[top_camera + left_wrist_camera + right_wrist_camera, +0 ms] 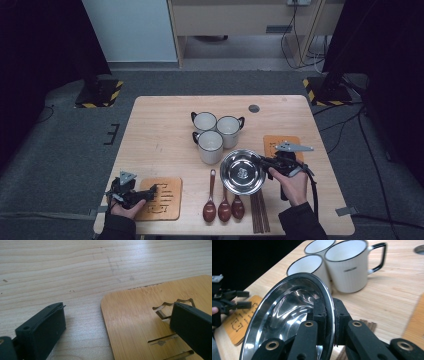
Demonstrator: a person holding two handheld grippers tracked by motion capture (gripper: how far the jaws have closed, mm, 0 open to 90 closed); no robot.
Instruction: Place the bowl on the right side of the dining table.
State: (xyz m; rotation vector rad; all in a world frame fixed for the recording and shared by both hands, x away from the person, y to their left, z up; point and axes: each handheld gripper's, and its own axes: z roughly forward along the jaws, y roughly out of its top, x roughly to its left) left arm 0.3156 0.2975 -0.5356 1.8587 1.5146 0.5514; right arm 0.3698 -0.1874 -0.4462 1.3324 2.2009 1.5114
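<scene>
bowl btm cut off by frame edge, chopsticks mostly hidden (behind tongs)

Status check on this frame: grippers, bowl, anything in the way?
Right gripper shut on bowl rim. Left gripper open, low over mat edge. Mugs close behind bowl, spoons and chopsticks just in front.

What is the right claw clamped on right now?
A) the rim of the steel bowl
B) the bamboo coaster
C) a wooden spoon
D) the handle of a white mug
A: in the right gripper view the right claw has one jaw inside and one outside the rim of the steel bowl, pinching it.
</scene>
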